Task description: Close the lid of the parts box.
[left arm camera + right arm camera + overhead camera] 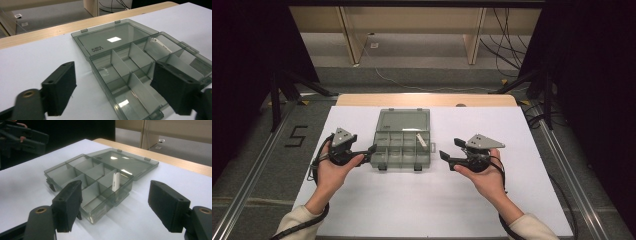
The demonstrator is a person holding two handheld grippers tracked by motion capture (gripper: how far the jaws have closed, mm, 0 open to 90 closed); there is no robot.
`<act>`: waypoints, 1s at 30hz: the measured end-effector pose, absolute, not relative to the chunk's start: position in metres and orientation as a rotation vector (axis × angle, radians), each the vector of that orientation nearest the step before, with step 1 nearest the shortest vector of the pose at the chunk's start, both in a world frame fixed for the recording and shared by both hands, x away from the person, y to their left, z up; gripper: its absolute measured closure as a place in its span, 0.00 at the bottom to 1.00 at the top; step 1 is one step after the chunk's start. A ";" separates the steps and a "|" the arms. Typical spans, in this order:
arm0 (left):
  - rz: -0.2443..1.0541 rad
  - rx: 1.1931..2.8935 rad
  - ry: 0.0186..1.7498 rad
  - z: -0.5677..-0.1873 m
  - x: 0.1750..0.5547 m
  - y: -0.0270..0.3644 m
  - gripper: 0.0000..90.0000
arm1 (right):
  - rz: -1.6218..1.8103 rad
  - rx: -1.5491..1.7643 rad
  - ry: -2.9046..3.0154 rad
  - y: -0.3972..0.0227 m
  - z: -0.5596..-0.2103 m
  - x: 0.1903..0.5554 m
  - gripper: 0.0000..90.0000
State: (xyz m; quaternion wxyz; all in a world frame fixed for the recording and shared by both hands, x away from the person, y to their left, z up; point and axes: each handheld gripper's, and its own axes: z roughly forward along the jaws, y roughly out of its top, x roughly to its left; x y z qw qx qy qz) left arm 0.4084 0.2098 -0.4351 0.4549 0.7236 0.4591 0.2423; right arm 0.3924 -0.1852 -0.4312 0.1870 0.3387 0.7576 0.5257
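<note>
Smoky grey plastic is what you are working around: an organiser box (pixel 402 145) lies open in the middle of the white board (pixel 422 200) that covers the table, its lid (pixel 404 120) folded flat away from you and its divided tray on your side.

Starting at your left, your left hand (pixel 331 172) holds the left gripper (pixel 371 150) just beside the tray's left wall, pointing in toward it. In the left gripper view its jaws stand apart; one is over bare board, the other hangs over the near compartments of the organiser box (pixel 140 75). Nothing is pinched between them, and I cannot tell whether a pad touches the plastic.

Moving across, the tray's compartments are split by thin walls. One of them, toward your right and near the hinge, holds a small white piece (pixel 421 140); in the right gripper view that white piece (pixel 115 181) leans against a divider.

On your right, your right hand (pixel 482 176) carries the right gripper (pixel 449 150) a little apart from the tray's right wall, pointing left at it. The right gripper view has its jaws spread wide with nothing between them; the box's near corner (pixel 93 218) sits low between them on the board, untouched.
</note>
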 end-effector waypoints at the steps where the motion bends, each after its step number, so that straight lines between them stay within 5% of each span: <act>1: 0.583 1.777 1.143 -0.434 0.413 0.210 0.25 | 1.483 0.933 2.114 -0.186 -0.432 0.392 0.31; 11: 0.566 1.950 1.242 -0.422 0.482 0.211 0.50 | 1.487 0.976 2.119 -0.196 -0.434 0.380 0.31; 30: 0.389 1.964 1.567 -0.452 0.572 0.182 0.75 | 1.468 0.997 2.136 -0.202 -0.434 0.376 0.31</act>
